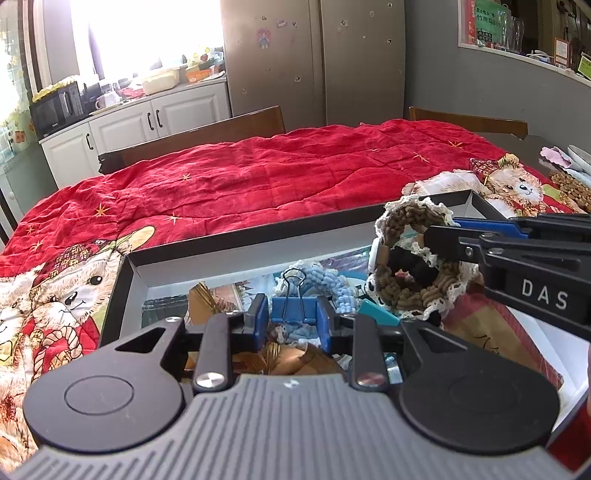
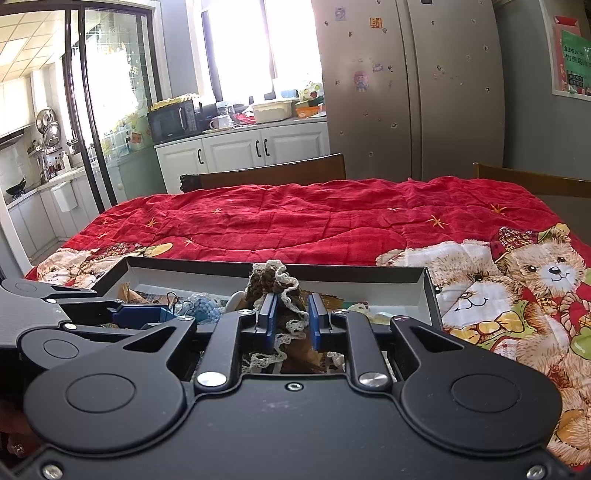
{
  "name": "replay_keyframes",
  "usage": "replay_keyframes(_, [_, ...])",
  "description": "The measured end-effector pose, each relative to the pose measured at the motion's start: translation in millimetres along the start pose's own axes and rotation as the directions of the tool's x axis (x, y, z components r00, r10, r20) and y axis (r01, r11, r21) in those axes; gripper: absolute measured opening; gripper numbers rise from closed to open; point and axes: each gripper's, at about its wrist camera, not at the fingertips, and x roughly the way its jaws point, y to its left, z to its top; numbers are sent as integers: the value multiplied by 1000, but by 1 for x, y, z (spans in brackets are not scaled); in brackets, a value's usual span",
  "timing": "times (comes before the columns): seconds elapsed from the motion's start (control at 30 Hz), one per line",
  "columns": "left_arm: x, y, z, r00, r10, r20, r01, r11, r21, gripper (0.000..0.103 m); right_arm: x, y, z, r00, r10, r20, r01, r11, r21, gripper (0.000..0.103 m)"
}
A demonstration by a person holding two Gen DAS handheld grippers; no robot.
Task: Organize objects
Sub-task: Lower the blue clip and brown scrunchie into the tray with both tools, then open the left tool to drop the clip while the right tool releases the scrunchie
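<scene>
A red bear-print quilt [image 2: 314, 225] covers the table in a kitchen with a steel fridge [image 2: 406, 88]. In the shallow box [image 1: 229, 240], the left gripper [image 1: 291, 325] stands partly open around a blue binder clip [image 1: 293, 308], pads apart from it. The right gripper [image 2: 291, 317], nearly closed, pinches a brown crocheted scrunchie [image 1: 410, 266] above the box.

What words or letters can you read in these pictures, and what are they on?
"DAS": white letters on the black body of the right gripper.
Green poster on the wall: printed characters, too blurred to read.
Microwave: small brand mark, too small to read.
Orange fridge magnet: one character, unclear.
</scene>
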Motion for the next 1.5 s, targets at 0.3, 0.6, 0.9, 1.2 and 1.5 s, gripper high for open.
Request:
replay_keyframes(0.3, [-5,0,1,1000,6,22,-6,1000,3,56,-5,-1,1,1000,-2,16,2,1000,1,32])
replay_keyframes(0.6, [-15,-3,1,999,16,47,-16,1000,5,64,-16,5,2,1000,8,28,-7,1000,-15,34])
replay_keyframes(0.9, [-34,-5,2,997,22,75,-22,1000,0,68,-34,12,0,1000,26,5,-26,999,-39,38])
replay_keyframes(1.2, [-53,-4,-1,996,39,84,-38,999,-13,74,-55,18,2,999,46,12,-45,998,-48,41])
replay_keyframes(1.5, [-78,-1,-5,991,83,103,-81,997,-19,79,-84,18,6,998,55,35,-54,998,-38,43])
